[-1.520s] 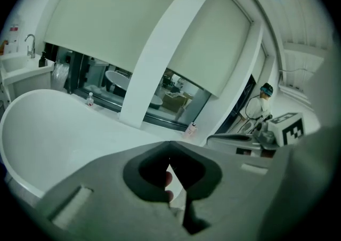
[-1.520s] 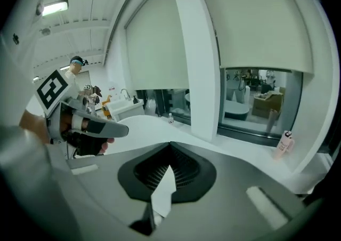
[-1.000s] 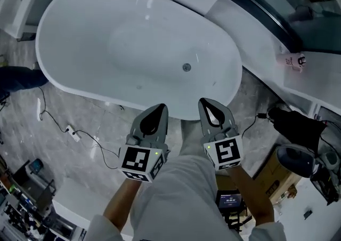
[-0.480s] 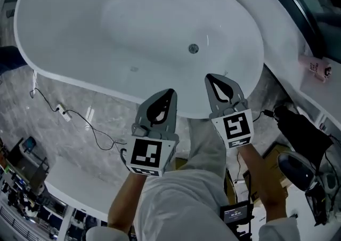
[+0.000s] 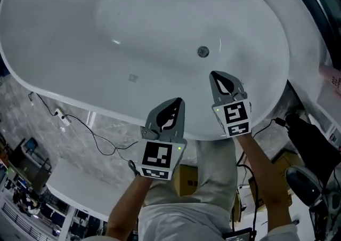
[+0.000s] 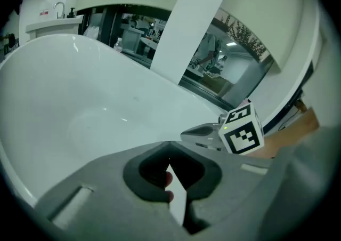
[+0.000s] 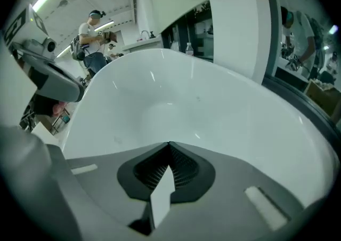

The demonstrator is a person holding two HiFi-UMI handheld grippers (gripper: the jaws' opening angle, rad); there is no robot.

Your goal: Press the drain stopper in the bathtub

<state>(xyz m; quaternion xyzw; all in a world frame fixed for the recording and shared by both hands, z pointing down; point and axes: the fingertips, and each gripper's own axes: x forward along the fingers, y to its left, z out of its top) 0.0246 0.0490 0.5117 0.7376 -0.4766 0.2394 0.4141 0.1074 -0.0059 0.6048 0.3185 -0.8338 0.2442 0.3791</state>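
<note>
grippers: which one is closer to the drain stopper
The right gripper: its shut tips sit just short of the drain stopper in the tub; the left gripper is farther back.

Small round metal drain stopper (image 5: 203, 51) sits in the white bathtub (image 5: 64, 58) floor.

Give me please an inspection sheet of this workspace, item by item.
Surface: white tub, one small mark inside.
Job's things: stopper in the tub floor, nothing touching it.
Clutter: box on the floor.
Grippers: left gripper shut, empty, at the tub's near side; right gripper shut, empty, above the tub, short of the stopper.
Cables: cable loose on the floor.
Surroundings: person standing beyond the tub.
</note>
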